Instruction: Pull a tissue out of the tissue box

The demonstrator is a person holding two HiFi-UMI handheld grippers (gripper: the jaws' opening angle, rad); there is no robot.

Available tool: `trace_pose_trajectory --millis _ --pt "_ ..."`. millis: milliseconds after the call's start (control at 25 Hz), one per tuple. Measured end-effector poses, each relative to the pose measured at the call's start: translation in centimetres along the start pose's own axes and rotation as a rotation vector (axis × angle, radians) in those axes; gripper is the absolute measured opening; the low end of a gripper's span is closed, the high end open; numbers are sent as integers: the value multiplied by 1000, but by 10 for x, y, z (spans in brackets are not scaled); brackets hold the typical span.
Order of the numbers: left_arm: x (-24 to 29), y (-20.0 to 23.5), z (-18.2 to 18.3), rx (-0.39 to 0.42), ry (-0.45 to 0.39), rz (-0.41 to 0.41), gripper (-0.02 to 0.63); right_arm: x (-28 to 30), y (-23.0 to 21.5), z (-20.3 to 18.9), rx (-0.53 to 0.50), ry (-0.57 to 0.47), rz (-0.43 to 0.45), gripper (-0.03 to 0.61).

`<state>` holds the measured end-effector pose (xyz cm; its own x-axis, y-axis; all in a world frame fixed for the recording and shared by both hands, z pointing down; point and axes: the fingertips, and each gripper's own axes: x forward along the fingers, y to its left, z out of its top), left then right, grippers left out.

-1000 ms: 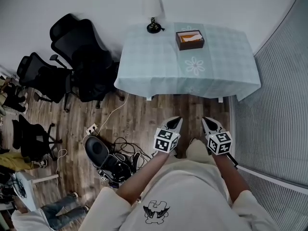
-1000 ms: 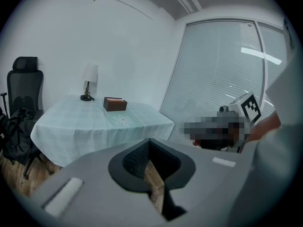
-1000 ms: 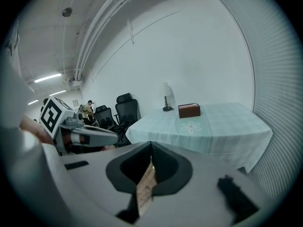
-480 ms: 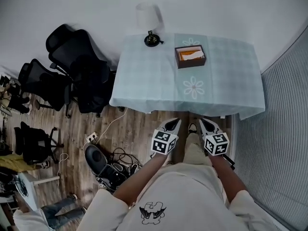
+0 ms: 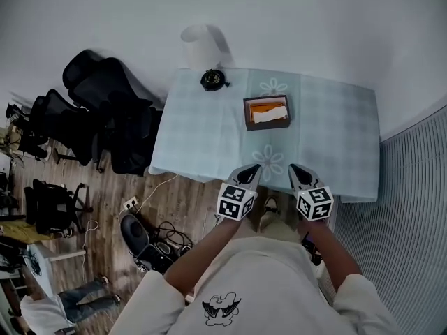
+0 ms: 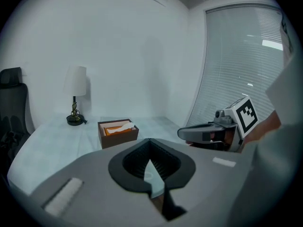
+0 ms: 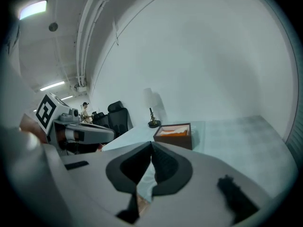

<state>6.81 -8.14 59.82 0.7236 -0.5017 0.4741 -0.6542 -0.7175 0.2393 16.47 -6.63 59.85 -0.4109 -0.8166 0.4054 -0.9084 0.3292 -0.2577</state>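
At lower centre of the head view, both pairs of jaws are seen shut and empty. The left gripper [image 5: 250, 172] and right gripper [image 5: 298, 173] are held side by side, tilted slightly down, at the near edge of the table [image 5: 195, 138]. The tissue box [image 5: 266, 112] is set apart above them, at frame centre, with a white tissue [image 5: 271, 116] showing.

The person wears a pale cream shirt [image 5: 258, 271] with short sleeves and a black drawing [image 5: 221, 307] on the chest. The left gripper [image 5: 254, 168] and right gripper [image 5: 294, 168] are grey (fingers [image 6: 170, 162] lined in ribbed black), each carrying a white cube [image 5: 236, 201] with black square markers.
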Motion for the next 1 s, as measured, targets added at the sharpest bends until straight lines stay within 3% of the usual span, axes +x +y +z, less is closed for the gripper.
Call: trace_pose_trajectory --millis 280,640,1000 --pt "24 19 16 -3 13 -20 6 18 -15 2 20 29 -26 12" --pt "40 52 35 -24 24 -26 6 53 -19 35 3 34 -44 12" --pt "59 74 33 -52 57 -21 6 79 -32 36 -3 77 -52 14"
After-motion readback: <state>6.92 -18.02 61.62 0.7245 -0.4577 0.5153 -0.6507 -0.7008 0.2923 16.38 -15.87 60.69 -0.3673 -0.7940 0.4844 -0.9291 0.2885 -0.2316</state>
